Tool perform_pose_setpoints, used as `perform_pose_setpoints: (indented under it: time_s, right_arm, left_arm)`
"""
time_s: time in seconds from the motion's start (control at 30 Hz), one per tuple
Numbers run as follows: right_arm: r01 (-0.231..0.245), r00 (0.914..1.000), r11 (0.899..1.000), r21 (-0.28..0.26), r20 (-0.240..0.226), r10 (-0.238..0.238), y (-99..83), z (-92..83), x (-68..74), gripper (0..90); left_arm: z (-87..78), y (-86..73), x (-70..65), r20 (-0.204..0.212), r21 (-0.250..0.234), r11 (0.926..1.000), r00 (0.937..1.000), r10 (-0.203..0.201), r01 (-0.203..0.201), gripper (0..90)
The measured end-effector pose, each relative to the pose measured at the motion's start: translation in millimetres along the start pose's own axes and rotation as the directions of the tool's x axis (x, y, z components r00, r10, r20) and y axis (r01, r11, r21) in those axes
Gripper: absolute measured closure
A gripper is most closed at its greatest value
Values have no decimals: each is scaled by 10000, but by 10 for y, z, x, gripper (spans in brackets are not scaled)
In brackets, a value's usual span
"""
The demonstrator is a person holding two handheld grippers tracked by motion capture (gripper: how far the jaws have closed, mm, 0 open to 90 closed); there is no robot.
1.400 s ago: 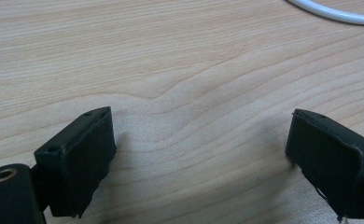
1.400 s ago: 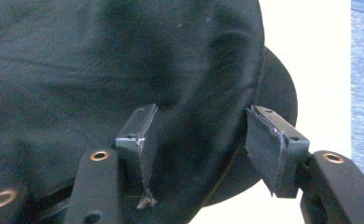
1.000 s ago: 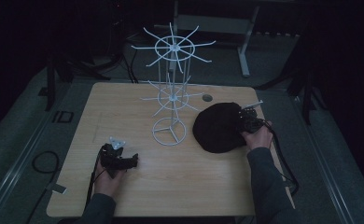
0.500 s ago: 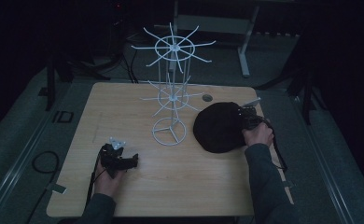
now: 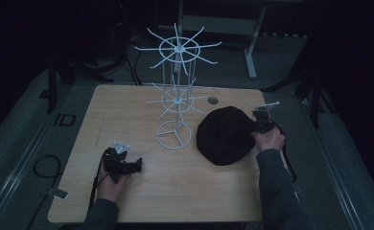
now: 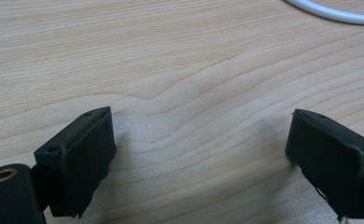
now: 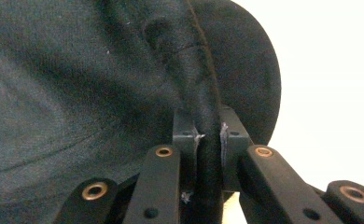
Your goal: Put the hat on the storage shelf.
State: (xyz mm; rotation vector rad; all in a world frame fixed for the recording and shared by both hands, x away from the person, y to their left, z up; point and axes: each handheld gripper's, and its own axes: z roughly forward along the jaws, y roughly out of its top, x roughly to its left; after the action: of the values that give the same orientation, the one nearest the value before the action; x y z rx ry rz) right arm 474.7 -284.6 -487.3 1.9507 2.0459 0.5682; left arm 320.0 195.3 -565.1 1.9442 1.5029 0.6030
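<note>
A black cap (image 5: 223, 135) lies on the right part of the wooden table (image 5: 127, 110). My right gripper (image 5: 259, 125) is at the cap's right edge, and in the right gripper view its jaws are shut on a pinched fold of the black cap (image 7: 124, 70) fabric, my right gripper (image 7: 208, 135) clamping it. A white wire rack (image 5: 177, 96) with spoke arms stands mid-table. My left gripper (image 5: 133, 165) rests low on the table at the front left, open, with bare wood between the jaws of my left gripper (image 6: 199, 144).
The rack's round base ring (image 5: 174, 135) sits just left of the cap; a piece of the ring (image 6: 334, 11) shows at the top right of the left gripper view. A small grommet hole (image 5: 213, 100) is at the table's back. Dark floor surrounds the table.
The right hand and its gripper shifted slightly at the cap's edge. The left gripper has stayed put.
</note>
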Motion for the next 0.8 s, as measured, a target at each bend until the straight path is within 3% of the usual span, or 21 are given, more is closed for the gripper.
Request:
perform_pose_setpoints:
  time_s: [0.37,0.57,0.8]
  right_arm:
    - [-161,9949,9987,-493,-1003,111,-32,-131,-79,812]
    - [-385,9870,9958,-832,-1590,248,-46,-241,-151,812]
    - [-794,9717,9896,-1203,-2308,499,-35,-399,-235,812]
  left_arm:
    - [0,0,0,0,0,10000,10000,-1,1,87]
    - [1,0,-1,1,-6,10000,10000,3,-3,87]
    - [1,0,-3,1,-12,10000,10000,9,-9,87]
